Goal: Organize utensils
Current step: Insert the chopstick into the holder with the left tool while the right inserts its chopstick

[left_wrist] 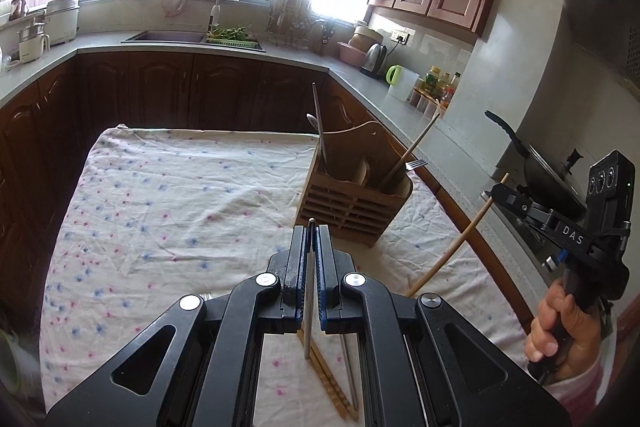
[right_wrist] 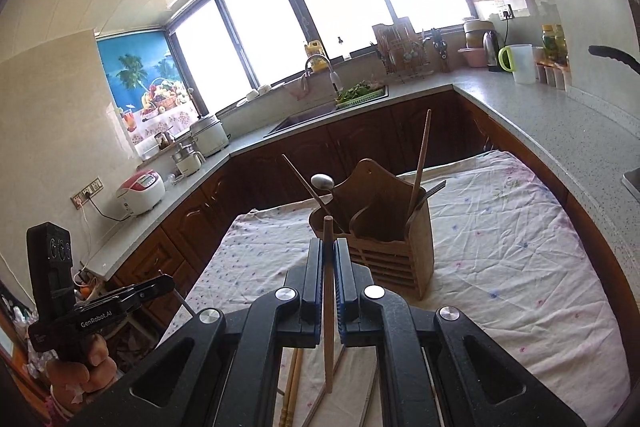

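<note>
- Two grippers, each clamped on one chopstick: left gripper point(left_wrist: 311, 233) pinches a slick, stiff metal chopstick point(left_wrist: 309, 307), right gripper point(right_wrist: 329, 253) a light wooden chopstick point(right_wrist: 329, 307)
- Both held mid-shaft, near the wooden utensil holder point(left_wrist: 352, 199) at the cloth's point(left_wrist: 160, 207) far right edge

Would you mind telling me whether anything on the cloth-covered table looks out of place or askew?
A few chopsticks lie loose and crossed on the floral cloth instead of in the wooden holder. The utensils already in the holder lean at different angles. Nothing looks spilled or damaged.
</note>
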Available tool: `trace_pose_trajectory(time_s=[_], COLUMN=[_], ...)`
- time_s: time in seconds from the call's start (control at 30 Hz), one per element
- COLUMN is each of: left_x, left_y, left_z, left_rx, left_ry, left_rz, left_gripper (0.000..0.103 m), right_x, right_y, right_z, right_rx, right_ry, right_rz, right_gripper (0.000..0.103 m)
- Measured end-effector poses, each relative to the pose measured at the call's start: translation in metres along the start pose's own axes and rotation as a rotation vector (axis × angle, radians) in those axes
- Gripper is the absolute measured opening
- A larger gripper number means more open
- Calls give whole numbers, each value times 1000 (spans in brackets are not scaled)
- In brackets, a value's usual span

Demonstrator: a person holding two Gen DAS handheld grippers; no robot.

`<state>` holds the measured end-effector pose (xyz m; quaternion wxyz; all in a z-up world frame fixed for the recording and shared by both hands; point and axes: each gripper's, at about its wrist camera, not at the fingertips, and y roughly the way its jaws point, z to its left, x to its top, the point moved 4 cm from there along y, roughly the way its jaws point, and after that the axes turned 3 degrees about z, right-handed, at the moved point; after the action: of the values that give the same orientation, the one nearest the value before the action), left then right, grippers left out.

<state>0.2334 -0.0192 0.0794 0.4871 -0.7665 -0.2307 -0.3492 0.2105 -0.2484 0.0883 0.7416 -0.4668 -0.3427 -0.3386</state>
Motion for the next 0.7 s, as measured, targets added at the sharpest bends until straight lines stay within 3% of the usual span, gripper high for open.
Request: trace_pose_trajectory(time_s=[0.43,0.7], left_x=[32,76], left_y=[-3,-2], left_z=[-6,-20], left_rx=[-2,-2], left_ry=[19,61], left_rz=[-55,-116], left_gripper=[3,3], right_x=[19,54], right_y=[-2,-1], right_z=[-11,-18], right_rx=[-17,-40], right_ry=[8,-2], right_rz=[-44,-99], right_gripper=[5,5])
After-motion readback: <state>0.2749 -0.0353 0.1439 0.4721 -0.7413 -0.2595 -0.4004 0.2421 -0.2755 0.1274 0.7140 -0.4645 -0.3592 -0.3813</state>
